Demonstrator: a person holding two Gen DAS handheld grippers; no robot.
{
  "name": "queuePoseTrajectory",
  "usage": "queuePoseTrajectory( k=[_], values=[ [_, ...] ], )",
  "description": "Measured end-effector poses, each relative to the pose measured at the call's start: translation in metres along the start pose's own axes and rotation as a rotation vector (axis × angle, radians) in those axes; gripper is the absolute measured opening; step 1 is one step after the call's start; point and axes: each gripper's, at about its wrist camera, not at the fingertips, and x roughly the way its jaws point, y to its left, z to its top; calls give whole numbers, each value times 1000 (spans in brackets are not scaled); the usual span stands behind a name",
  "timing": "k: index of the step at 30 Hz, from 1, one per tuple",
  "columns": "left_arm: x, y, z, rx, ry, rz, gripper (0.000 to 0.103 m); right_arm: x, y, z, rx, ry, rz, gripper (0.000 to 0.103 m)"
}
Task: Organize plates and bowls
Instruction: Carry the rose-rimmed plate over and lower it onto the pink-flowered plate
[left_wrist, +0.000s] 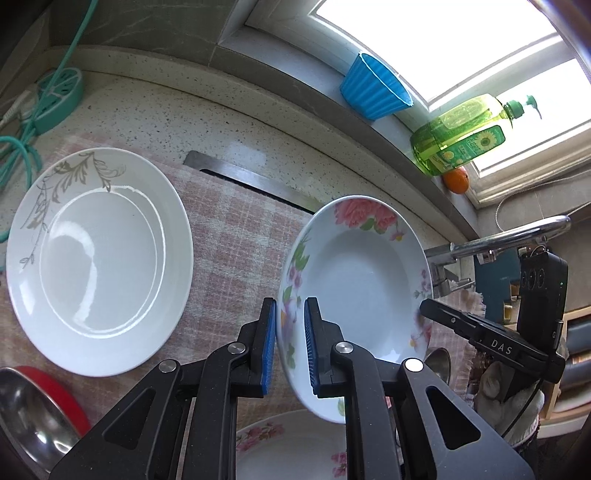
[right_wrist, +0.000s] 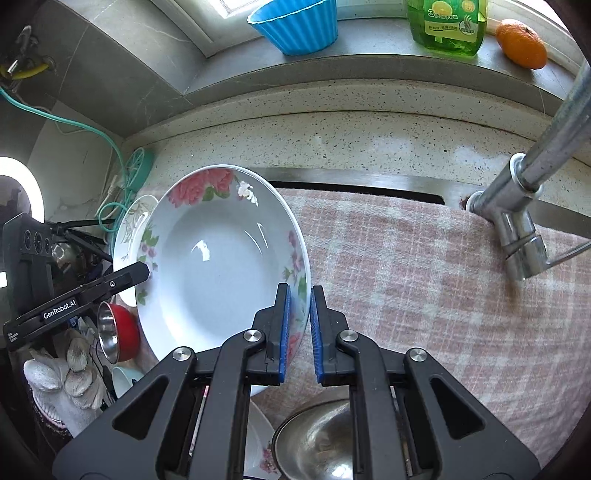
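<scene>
behind floral plate (right_wrist: 221, 254), half-hidden leaf-patterned plate (right_wrist: 131, 225)

Floral plate (right_wrist: 221, 254) tilted above pink checked cloth (right_wrist: 424, 280), rim clamped between right hand-held gripper (right_wrist: 300, 325) pads; left hand-held gripper (right_wrist: 142, 271) touching opposite rim. Steel bowl (right_wrist: 317, 443) below.

Glossy ceramic floral plate (left_wrist: 364, 291), woven checked cloth (right_wrist: 424, 266)
</scene>
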Motion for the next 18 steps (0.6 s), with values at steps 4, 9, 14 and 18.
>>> queuePoseTrajectory(
  k=[4,9,14,18],
  values=[
    [-12,-1,-9,36,11,-10,13,-11,10,-23,26,-21,10,11],
    [-22,3,-25,74,37,-19,12,-22,21,-54,62,-49,23,11],
    [-27,8,-40,110,66,-16,13,-26,32,-88,85,-64,24,11],
    [-29,11,-50,132,83,-17,13,-27,38,-112,100,-71,25,11]
  ],
)
